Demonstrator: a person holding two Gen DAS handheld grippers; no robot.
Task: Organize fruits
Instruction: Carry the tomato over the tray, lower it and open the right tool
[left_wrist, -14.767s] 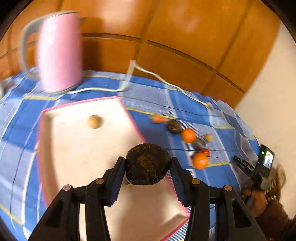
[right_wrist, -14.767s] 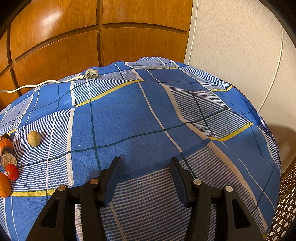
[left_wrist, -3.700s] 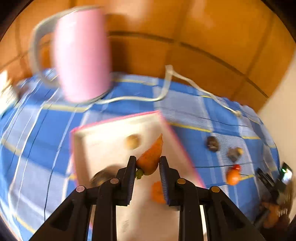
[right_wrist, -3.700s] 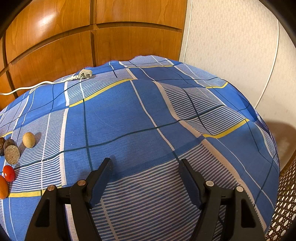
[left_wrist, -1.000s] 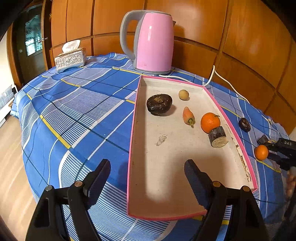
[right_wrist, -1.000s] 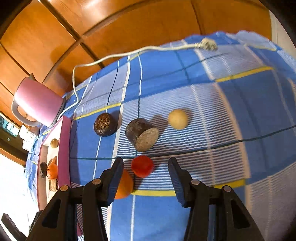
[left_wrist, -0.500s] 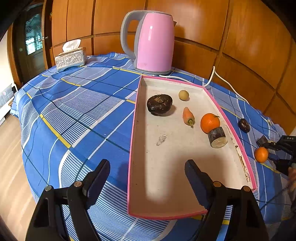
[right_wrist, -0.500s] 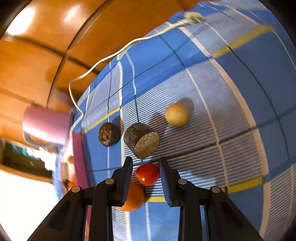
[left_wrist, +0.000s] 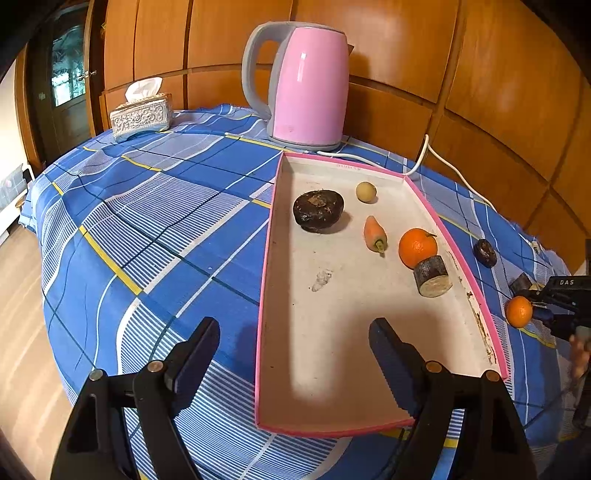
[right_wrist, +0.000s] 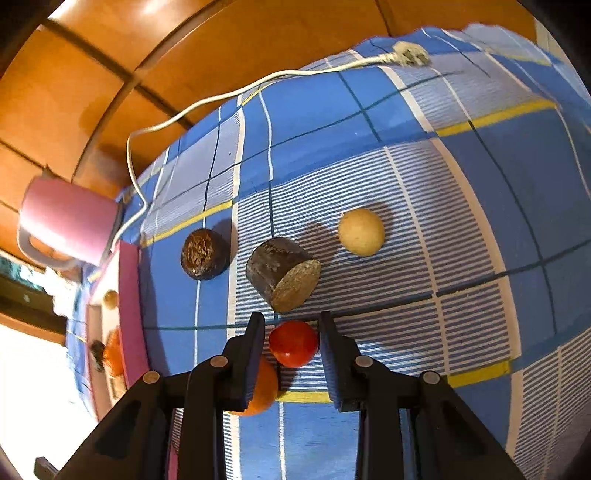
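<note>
A pink-rimmed tray (left_wrist: 295, 350) holds a dark round fruit (left_wrist: 318, 210), a small tan ball (left_wrist: 366, 192), a carrot (left_wrist: 375, 233), an orange (left_wrist: 416, 246) and a cut brown chunk (left_wrist: 432, 277). My left gripper (left_wrist: 293, 328) hangs open above the tray's near end, holding nothing. On the blue cloth to the right, my right gripper (right_wrist: 291, 319) is shut on a red tomato (right_wrist: 293, 343), one pad on each side. A second orange (right_wrist: 264, 391) lies against its left finger. Beyond are another brown chunk (right_wrist: 284, 273), a dark fruit (right_wrist: 203, 257) and a tan fruit (right_wrist: 361, 232).
A pink kettle (left_wrist: 306, 92) stands behind the tray, its white cord (right_wrist: 221, 96) trailing across the cloth to a loose plug (right_wrist: 408, 53). A tissue box (left_wrist: 142, 114) sits at the far left. The round table drops off to the floor on the left.
The right gripper's jaws have narrowed from wide apart onto the red tomato, and the view has rolled and come closer to it. The left gripper has not moved.
</note>
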